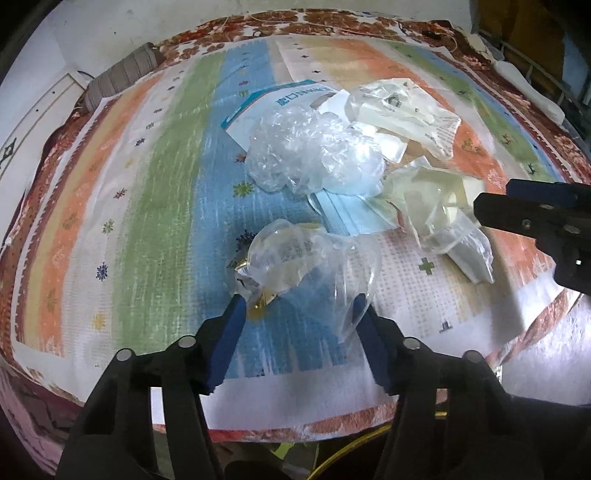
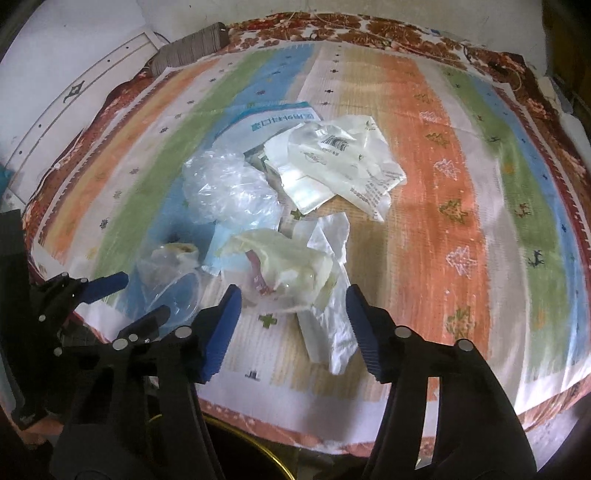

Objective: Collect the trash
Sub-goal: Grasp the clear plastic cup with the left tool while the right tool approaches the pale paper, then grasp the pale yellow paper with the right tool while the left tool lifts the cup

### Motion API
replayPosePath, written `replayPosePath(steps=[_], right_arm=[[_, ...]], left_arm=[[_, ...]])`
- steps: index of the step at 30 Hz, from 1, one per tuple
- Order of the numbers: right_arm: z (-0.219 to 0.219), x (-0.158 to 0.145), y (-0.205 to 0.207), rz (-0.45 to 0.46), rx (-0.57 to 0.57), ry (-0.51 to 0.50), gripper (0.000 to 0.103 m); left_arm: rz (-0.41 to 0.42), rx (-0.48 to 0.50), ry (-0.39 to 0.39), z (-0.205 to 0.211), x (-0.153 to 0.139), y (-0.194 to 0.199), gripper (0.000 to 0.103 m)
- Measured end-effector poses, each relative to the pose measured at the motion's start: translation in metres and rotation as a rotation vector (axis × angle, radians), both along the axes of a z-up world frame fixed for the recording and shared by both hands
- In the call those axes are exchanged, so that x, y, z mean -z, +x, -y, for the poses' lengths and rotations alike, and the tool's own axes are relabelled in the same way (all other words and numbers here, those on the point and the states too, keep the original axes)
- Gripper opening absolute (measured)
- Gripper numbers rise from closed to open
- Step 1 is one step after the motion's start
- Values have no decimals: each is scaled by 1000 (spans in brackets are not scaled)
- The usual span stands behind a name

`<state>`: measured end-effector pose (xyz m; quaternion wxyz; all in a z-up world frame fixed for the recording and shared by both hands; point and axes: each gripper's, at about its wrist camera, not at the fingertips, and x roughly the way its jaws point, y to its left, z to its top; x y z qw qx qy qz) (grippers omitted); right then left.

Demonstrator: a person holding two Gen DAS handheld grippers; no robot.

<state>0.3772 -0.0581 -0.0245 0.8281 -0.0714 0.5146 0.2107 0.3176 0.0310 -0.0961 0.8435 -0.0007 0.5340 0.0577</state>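
A pile of plastic trash lies on a striped cloth (image 1: 155,206). My left gripper (image 1: 297,301) is open, its blue fingers either side of a clear plastic bag with a gold wrapper (image 1: 295,258); it also shows in the right wrist view (image 2: 170,280). Behind it lie crumpled bubble wrap (image 1: 306,155), a blue-and-white packet (image 1: 266,107) and clear printed bags (image 1: 410,114). My right gripper (image 2: 293,295) is open over a crumpled cream bag (image 2: 284,269) and white plastic (image 2: 328,332); it shows in the left wrist view (image 1: 517,210).
The cloth (image 2: 443,221) covers a round table with a red floral border (image 2: 369,33). A grey roll (image 1: 122,74) lies at the far left edge. A yellow-rimmed container (image 2: 266,458) sits below the table's near edge.
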Motion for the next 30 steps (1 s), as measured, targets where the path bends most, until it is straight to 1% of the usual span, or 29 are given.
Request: replayPosePath(steps=[2,3,4,6,8,9,11,13,16,17,20,23,30], right_arm=[[-4,5,5,-9,-9,-10,49],[-6,7,7,-11,-12,-21,47],[-8,9,8,-14,-11,-36,44],[-9,12,10,-19,-14,-40,37],[-11,13,11,-13,-14,-52,24],[-11,14,12,-9,-14,-59,21],[-9,16,13,1,-9,-83,9],[-7,18,13,-7,-4,-84,2],[-2,16,10,-22,-5,-55,0],[-1,13,9,-18,-10,-44,0],[2,2,7,-4,-14,-18,0],[7,-8,3,2,-13,15,0],[8,-30,-18,33,-42,55,0]], left_arm=[[6,-4,7,-1,1,2,51],[6,-6,6,-2,1,3,45],[1,-8,1,-3,2,4,34],[-8,-5,-25,-5,1,4,22],[7,2,-37,-6,-3,4,11],[16,3,-40,-7,-6,4,4],[23,-4,-57,-10,-10,4,3],[33,-14,-77,-13,-15,4,3],[34,-26,-83,-18,-24,3,3],[33,-34,-97,-20,-26,3,3],[49,-62,-173,-32,-40,0,3],[75,-77,-210,-39,-52,-5,3],[113,-125,-281,-56,-71,-21,3]])
